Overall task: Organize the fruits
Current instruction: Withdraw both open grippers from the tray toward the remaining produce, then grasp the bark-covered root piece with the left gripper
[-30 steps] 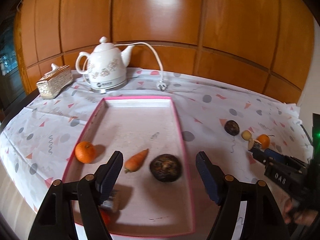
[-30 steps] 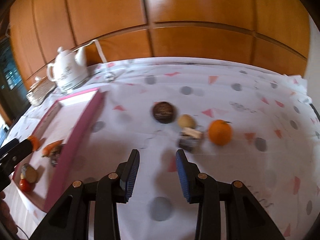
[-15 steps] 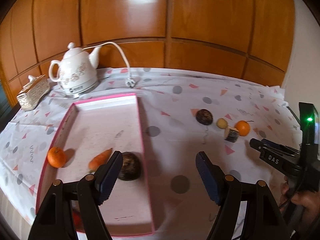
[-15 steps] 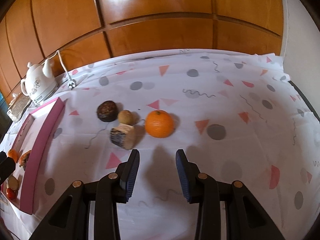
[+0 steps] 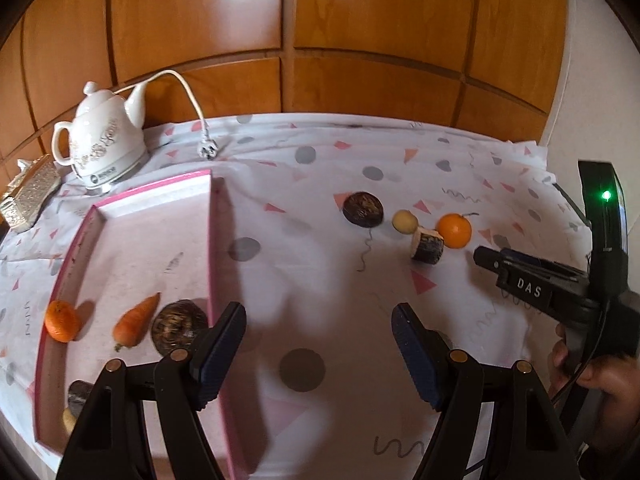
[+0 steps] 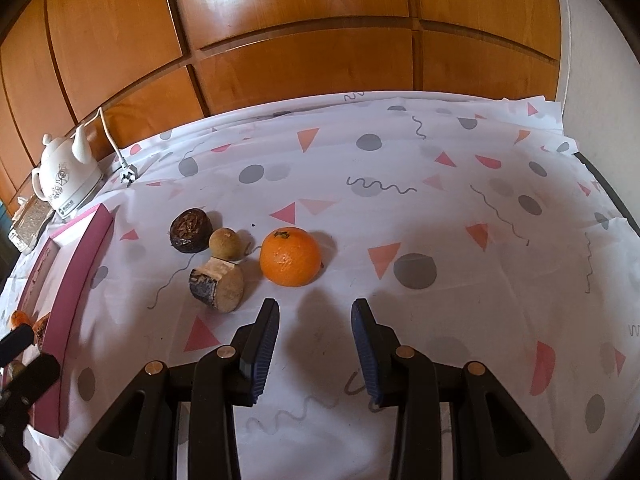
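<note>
Orange fruit: a round orange sits on the patterned tablecloth, just ahead of the right gripper; in the left wrist view the same orange lies far right of the tray.
Right gripper: jaws stand a little apart with nothing between them, only bare cloth and their own shadow; the tips are near the orange but do not touch it.
Left gripper: the left gripper is wide open and empty, hanging over the cloth, with its left finger over the tray's right wall.
Loose group on cloth: a dark round fruit, a small tan fruit and a cut brown chunk with a pale face cluster left of the orange; the chunk lies just beside the tan fruit.
Pink tray: the tray lies on the left part of the table and holds a small orange, a carrot and a dark round fruit in a row; more small pieces at its near corner are partly hidden by the gripper.
Hand: a hand grips the right tool's handle at the right edge of the left wrist view.
Background: a white kettle with its unplugged cord stands behind the tray, before wood panelling.
</note>
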Demonstrator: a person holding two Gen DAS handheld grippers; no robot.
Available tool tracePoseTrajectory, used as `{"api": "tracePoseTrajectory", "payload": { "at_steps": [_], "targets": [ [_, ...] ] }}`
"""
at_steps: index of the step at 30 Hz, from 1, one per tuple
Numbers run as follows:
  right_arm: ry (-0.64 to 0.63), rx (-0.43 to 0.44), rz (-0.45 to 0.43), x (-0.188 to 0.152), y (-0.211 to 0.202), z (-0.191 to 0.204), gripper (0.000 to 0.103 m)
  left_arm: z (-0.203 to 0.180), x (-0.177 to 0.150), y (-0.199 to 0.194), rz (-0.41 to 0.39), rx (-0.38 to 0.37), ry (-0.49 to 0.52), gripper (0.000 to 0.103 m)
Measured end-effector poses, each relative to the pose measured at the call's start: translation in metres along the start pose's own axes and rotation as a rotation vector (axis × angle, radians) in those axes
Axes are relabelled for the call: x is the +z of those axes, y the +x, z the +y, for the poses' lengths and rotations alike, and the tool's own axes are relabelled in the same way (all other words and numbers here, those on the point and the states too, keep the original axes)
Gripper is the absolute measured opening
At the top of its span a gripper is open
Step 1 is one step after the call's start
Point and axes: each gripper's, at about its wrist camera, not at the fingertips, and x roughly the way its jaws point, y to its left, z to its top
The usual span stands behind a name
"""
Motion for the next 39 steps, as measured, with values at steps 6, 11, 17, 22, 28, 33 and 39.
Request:
{"api": "tracePoseTrajectory", "payload": {
  "at_steps": [6, 11, 17, 22, 28, 33, 39],
  "targets": [
    [-0.013, 0.014, 0.005, 0.003, 0.005, -0.001, 0.038, -0.013, 0.004, 0.015, 0.013, -0.071, 0.025, 0.076],
    [-0.006, 0.003, 0.009, 0.003, 0.007, -0.007, 0.038, -0.03, 0.018, 0.029, 0.014, -0.15, 0.042, 0.069],
    [0.019, -0.025, -0.002, 0.003, 0.006, -0.019, 0.038, -0.052, 0.035, 0.062, 0.062, -0.232, 0.045, 0.051],
    [0.04, -0.026, -0.01, 0.008, 0.005, -0.028, 0.038, -0.068, 0.043, 0.082, 0.076, -0.247, 0.053, 0.051],
    [0.047, -0.019, -0.009, 0.01, 0.008, -0.032, 0.038, -0.073, 0.045, 0.108, 0.1, -0.235, 0.043, 0.028],
    [0.042, -0.001, -0.009, 0.011, 0.01, -0.029, 0.038, -0.06, 0.043, 0.101, 0.078, -0.238, -0.006, 0.027],
    [0.034, 0.077, -0.024, 0.014, 0.009, -0.019, 0.039, -0.034, 0.019, 0.081, 0.044, -0.122, -0.038, 0.027]
  ]
}}
